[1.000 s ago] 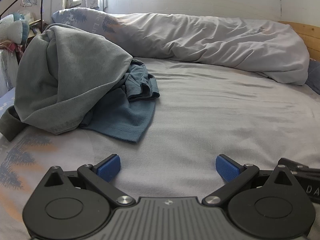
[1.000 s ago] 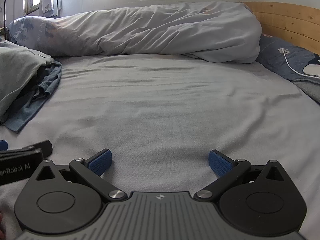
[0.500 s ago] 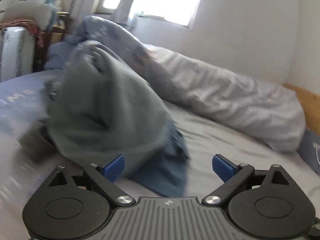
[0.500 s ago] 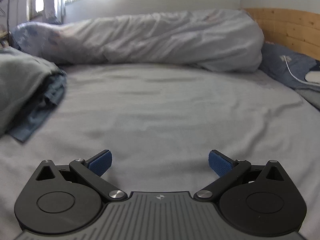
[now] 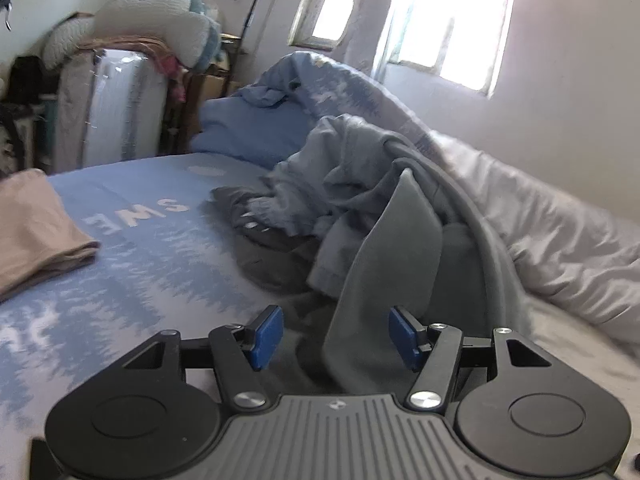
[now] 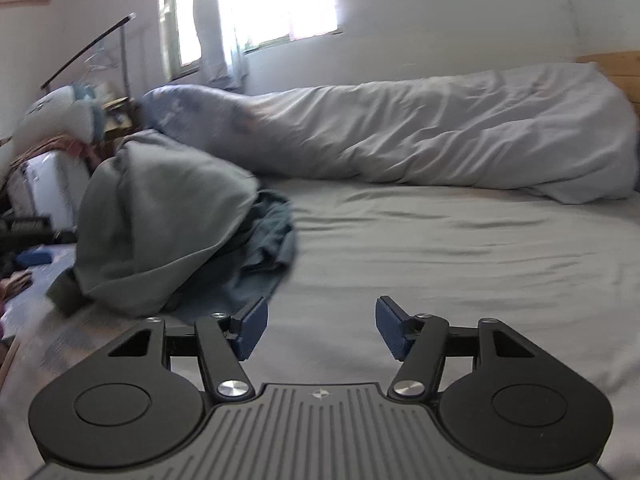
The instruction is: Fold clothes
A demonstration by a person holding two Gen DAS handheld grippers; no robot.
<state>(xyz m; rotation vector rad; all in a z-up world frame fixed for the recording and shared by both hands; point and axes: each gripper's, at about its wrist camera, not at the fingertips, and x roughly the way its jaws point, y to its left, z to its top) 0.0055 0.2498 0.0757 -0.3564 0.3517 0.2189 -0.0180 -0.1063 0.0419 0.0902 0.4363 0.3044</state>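
A heap of clothes lies on the bed: a grey-green sweatshirt [image 5: 384,256] [image 6: 160,208] on top, a blue-grey garment [image 6: 272,240] under its right side, and darker crumpled pieces [image 5: 264,216] behind. My left gripper [image 5: 335,338] is right at the heap. Its jaws are closing, and a raised fold of the sweatshirt stands between the blue pads [image 5: 266,338], which do not press on it. My right gripper [image 6: 320,328] hovers over bare sheet just right of the heap. Its jaws are closing with nothing between them.
A rolled grey duvet [image 6: 440,132] [image 5: 560,220] runs along the far side of the bed under the window. A folded beige garment [image 5: 32,232] lies on the patterned blue sheet [image 5: 132,264] at the left. A blue pillow [image 5: 248,132], a white case [image 5: 120,100] and a wooden headboard [image 6: 612,64] border the bed.
The left gripper swung left up to the clothes heap, its jaws narrowing around a sweatshirt fold. The right gripper turned left toward the heap and its jaws narrowed too.
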